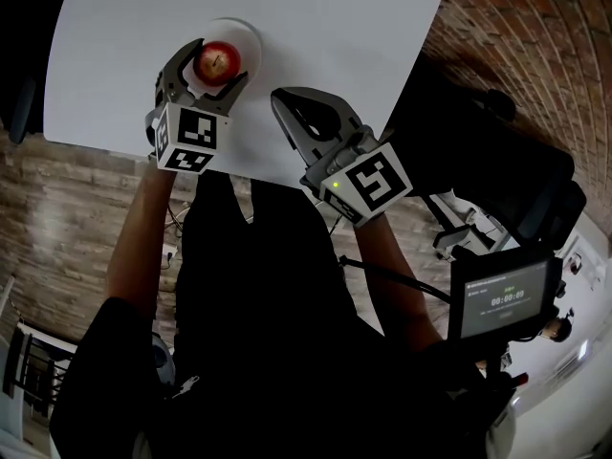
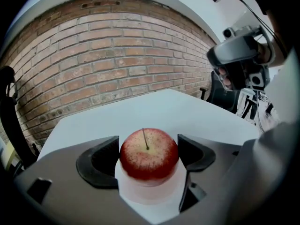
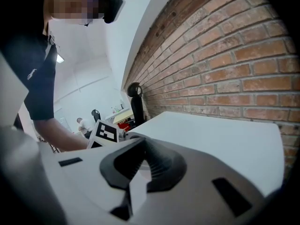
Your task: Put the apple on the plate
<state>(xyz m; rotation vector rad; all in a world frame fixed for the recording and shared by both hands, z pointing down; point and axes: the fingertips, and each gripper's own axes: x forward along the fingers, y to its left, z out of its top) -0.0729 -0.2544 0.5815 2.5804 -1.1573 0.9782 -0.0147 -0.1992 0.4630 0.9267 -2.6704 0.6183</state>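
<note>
A red apple (image 1: 217,62) (image 2: 149,153) with its stem up rests on a small white plate (image 1: 248,34) (image 2: 150,194) near the left of the white table (image 1: 335,27). My left gripper (image 1: 216,68) (image 2: 149,157) reaches over the plate, and its two dark pads (image 2: 101,161) touch the apple on both sides. My right gripper (image 1: 284,101) (image 3: 140,168) hovers over the table's near edge to the right of the plate, its jaws together with nothing between them. The left gripper's marker cube (image 3: 107,134) shows in the right gripper view.
A brick wall (image 2: 108,64) runs behind the table's far side. A dark chair (image 1: 516,175) stands to the right, and a small screen (image 1: 504,297) hangs at lower right. The table's near edge (image 1: 239,172) is close to my body.
</note>
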